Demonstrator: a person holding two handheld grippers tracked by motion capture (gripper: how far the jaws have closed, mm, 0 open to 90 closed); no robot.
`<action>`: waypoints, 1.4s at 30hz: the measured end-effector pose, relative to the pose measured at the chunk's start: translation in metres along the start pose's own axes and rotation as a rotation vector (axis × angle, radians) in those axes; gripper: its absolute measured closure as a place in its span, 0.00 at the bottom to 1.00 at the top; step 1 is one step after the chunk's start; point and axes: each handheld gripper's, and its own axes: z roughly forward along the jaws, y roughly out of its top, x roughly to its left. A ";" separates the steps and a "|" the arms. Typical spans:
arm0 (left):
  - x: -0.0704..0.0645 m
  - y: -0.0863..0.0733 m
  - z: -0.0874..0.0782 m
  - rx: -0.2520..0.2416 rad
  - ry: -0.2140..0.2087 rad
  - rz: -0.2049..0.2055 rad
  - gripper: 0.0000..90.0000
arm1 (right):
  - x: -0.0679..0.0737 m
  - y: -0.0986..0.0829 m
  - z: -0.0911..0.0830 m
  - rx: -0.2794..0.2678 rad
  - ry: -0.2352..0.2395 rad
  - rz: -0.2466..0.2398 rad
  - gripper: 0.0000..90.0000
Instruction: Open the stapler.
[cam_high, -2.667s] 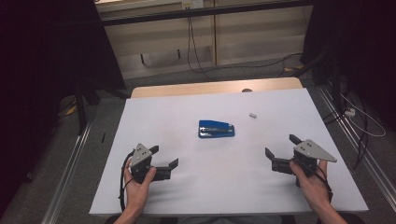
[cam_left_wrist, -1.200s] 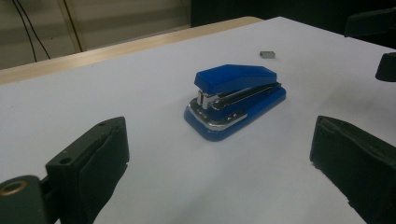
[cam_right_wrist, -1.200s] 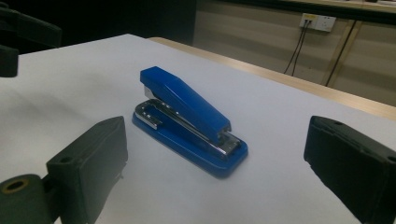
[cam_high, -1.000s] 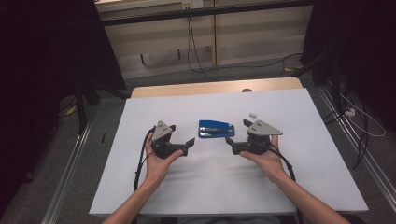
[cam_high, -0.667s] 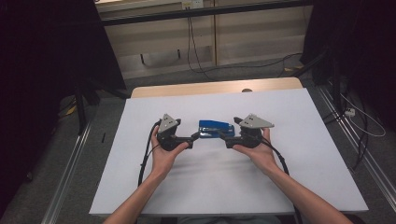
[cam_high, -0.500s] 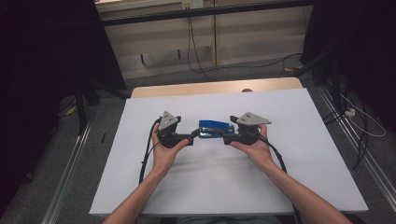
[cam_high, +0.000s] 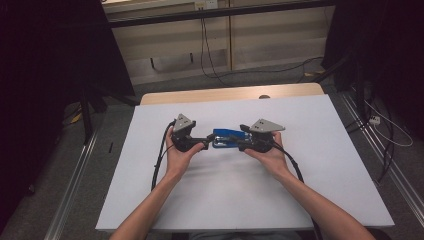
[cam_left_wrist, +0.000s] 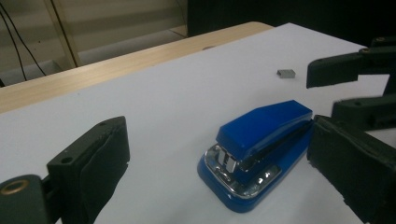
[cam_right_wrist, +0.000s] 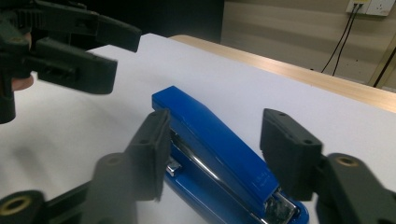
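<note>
Stapler (cam_high: 226, 139) lies flat near the middle of the white table (cam_high: 325, 165), between the two grippers, its long axis running left to right. Left gripper (cam_left_wrist: 224, 158): jaws spread wide, one on each side of the stapler's head end; neither pad clearly touches it. Right gripper (cam_right_wrist: 212, 140): jaws parted, straddling the stapler's hinge end, the body passing between them; contact cannot be confirmed. Stapler body is blue plastic, closed, with a chrome strip showing along the base and staple slot. Small grey staple block (cam_left_wrist: 286, 73) sits on the table well apart, beyond the stapler. Hands grip both tools from below in the high view.
</note>
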 end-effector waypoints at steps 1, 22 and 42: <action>0.000 -0.001 0.002 0.008 -0.001 0.003 0.06 | 0.000 0.000 0.001 0.006 0.011 -0.004 0.61; 0.005 -0.011 0.003 0.050 0.015 -0.016 0.12 | 0.007 -0.007 0.012 0.128 0.100 -0.055 1.00; 0.006 -0.017 0.008 0.095 -0.050 -0.016 0.74 | 0.012 -0.002 0.039 0.266 0.126 -0.079 1.00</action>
